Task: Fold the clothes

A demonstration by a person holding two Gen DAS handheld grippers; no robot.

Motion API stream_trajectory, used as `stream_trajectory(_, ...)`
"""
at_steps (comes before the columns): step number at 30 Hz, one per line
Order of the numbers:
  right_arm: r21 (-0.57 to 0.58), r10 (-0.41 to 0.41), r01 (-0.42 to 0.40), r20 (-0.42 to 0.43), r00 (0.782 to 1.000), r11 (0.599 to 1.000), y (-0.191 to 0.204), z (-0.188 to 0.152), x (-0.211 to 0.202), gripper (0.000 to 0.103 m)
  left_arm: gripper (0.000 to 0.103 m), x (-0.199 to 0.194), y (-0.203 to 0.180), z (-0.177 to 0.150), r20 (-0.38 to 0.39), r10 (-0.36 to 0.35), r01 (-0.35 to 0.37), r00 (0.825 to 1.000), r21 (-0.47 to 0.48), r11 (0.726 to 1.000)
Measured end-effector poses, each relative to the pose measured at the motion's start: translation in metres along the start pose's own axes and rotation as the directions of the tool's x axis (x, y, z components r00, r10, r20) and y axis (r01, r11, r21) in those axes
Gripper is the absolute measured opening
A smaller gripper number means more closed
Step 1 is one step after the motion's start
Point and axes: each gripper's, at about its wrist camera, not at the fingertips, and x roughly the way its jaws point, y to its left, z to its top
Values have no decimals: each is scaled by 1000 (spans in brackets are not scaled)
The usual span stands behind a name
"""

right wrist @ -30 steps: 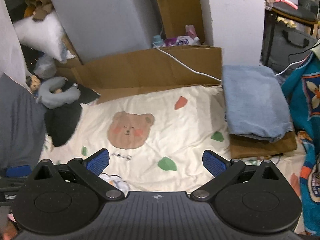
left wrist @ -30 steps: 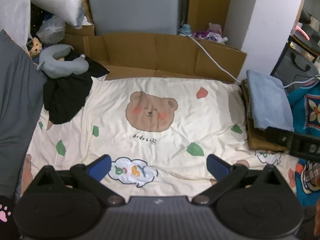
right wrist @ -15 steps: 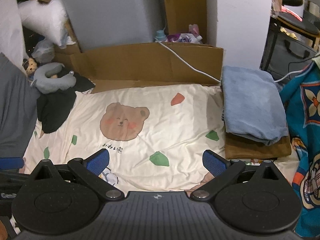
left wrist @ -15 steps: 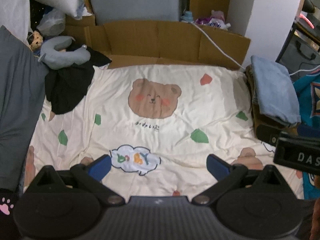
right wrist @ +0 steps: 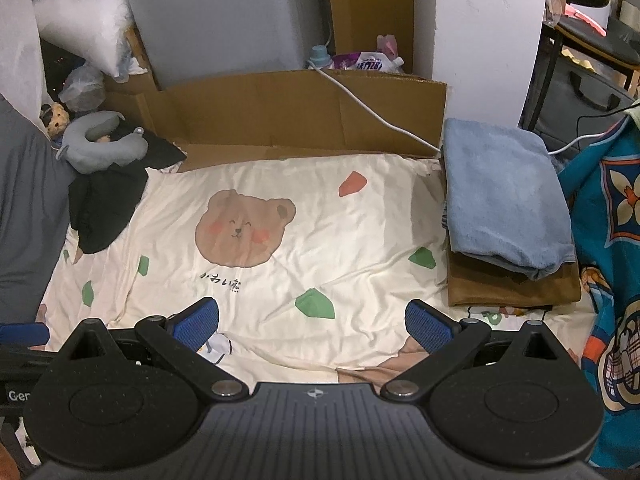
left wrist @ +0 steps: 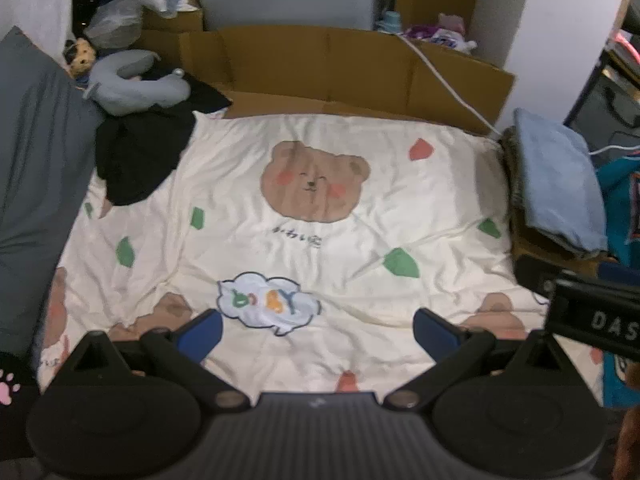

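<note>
From the left wrist, the left gripper (left wrist: pixel 316 330) hangs over the near part of a cream sheet (left wrist: pixel 248 184), its 2 blue-padded fingers (left wrist: pixel 200 333) spread wide with nothing between them. The sheet lies flat with light creases and carries a brown bear print (left wrist: pixel 314 180) at its middle and a cloud print (left wrist: pixel 266 304) just ahead of the fingers. A black garment (left wrist: pixel 140 152) lies crumpled at the far left corner, partly on the sheet, with a grey neck pillow (left wrist: pixel 132 88) resting on its far edge. At the right edge a folded blue towel (left wrist: pixel 556 184) sits on a stack, and part of the right gripper's body shows below it. Cardboard (left wrist: pixel 360 68) lines the far side. From the right wrist, the right gripper (right wrist: pixel 312 322) is also wide open and empty above the sheet (right wrist: pixel 360 240), the bear print (right wrist: pixel 244 232) ahead and to the left. The black garment (right wrist: pixel 104 204) lies at the far left, touching the neck pillow (right wrist: pixel 100 142). The blue towel (right wrist: pixel 500 196) rests on a folded brown cloth (right wrist: pixel 512 288) just beside the sheet's right edge. A white cable (right wrist: pixel 376 116) runs across the cardboard (right wrist: pixel 280 112) toward the towel.
</note>
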Motion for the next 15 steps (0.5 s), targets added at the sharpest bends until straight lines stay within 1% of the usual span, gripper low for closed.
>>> stream_trajectory(4, -14, -2, 2, -3, 1000, 1000, 2, -1, 2, 102, 102, 4, 5, 2, -19, 6, -6, 1000, -22, 1000)
stream_trajectory(8, -29, 9, -9, -14, 1000, 1000, 5, -3, 3, 102, 102, 3, 4, 3, -9, 23, -23, 1000, -19, 1000)
stream_trajectory(15, -29, 8, -9, -13, 1000, 1000, 6, -4, 4, 102, 102, 4, 6, 4, -6, 26, -26, 1000, -21, 999)
